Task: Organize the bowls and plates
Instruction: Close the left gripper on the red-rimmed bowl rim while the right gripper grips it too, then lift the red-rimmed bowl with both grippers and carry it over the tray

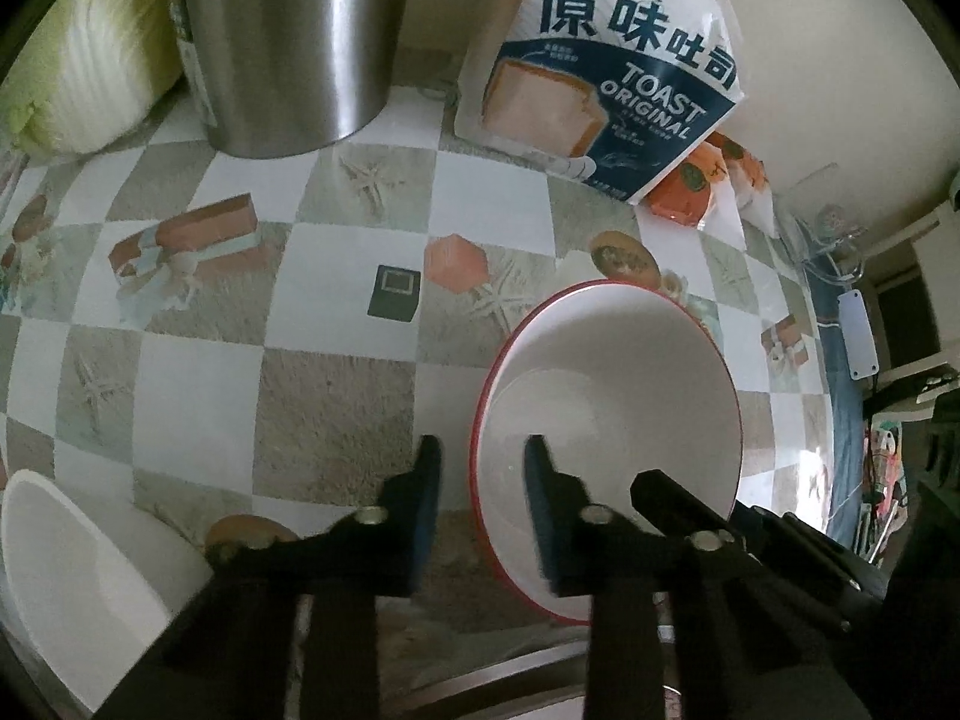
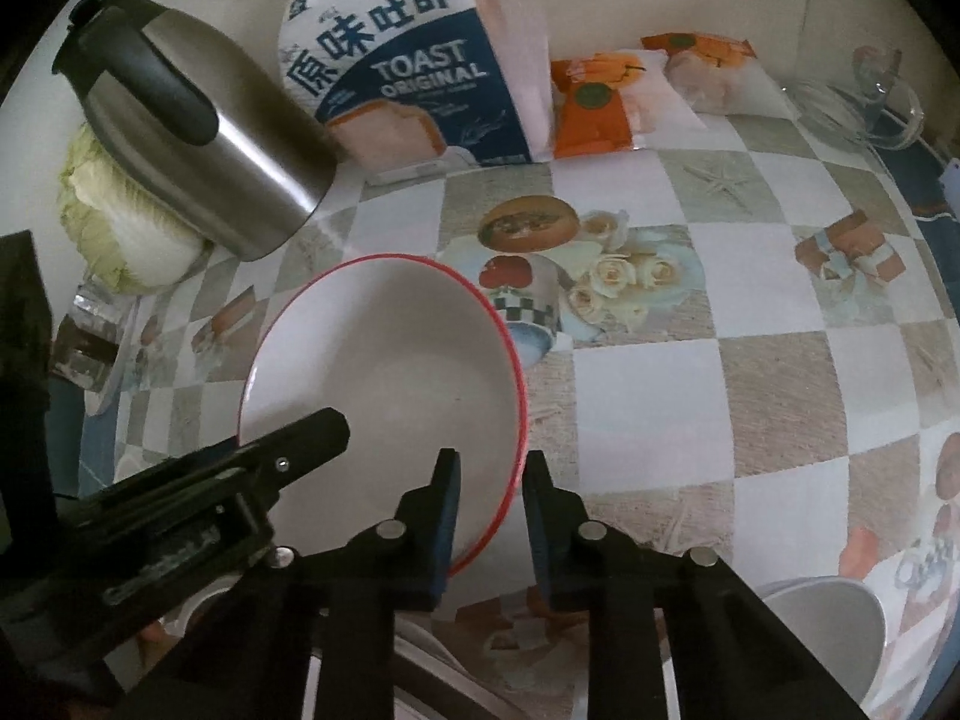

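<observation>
**newbie_ops:** How far along are you with this? Looks like you've barely started.

**plate_wrangler:** Yeah, early days by my read. You've got the red-rimmed plate [image 1: 606, 420] sitting out in the middle of the checkered tablecloth [image 1: 336, 408], and both tools are on it at once. Your left gripper [image 1: 483, 468] straddles the plate's left edge, one finger outside and one over the white inside, jaws drawn close. I'd call it clamped on the rim, though the contact itself is hard to make out. Your right gripper [image 2: 489, 480] does the same on the plate's right edge, rim running between the pads, closed in tight around it.

**newbie_ops:** So nothing stacked yet?

**plate_wrangler:** Nothing that shows as stacked or sorted. Whether the plate rests on the cloth or is just off it, I can't tell.

**newbie_ops:** What's the count?

**plate_wrangler:** One red-rimmed plate. One white bowl [image 1: 78, 564] near you at the far left of the left wrist view, and a white bowl [image 2: 834, 630] near you on the right in the right wrist view. Could be two bowls, so I'd guess both still need gathering. Clutter along the far side: one steel kettle [image 2: 198, 138], one toast bag [image 2: 408, 78], one cabbage [image 2: 120, 228], two orange packets [image 2: 594, 102].
</observation>
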Demonstrator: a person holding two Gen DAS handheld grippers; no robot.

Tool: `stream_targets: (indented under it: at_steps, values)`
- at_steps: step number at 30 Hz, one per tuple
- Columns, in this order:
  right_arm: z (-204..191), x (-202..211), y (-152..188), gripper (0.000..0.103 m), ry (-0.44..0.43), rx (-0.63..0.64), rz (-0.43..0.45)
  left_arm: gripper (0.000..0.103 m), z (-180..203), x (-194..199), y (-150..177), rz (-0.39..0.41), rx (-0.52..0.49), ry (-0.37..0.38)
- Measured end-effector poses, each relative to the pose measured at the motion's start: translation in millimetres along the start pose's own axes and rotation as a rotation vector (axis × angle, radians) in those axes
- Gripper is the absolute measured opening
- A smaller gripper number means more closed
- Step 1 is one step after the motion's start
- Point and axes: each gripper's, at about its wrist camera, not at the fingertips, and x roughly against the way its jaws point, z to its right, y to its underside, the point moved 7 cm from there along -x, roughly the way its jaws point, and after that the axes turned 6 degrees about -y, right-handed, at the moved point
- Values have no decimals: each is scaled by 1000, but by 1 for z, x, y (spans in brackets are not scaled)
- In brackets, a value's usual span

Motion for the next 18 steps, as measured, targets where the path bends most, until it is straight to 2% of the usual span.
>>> stream_targets:
  at_steps: [3, 12, 18]
  values:
    - [0, 0, 0, 23, -5, 0, 0, 16, 1, -3, 2, -9, -7, 14]
    - [-1, 5, 2, 23, -20, 16, 14, 16, 4, -1, 4, 8, -32, 0]
    - [-2, 16, -2, 23, -12, 33, 37, 16, 9, 14, 3, 47, -47, 9]
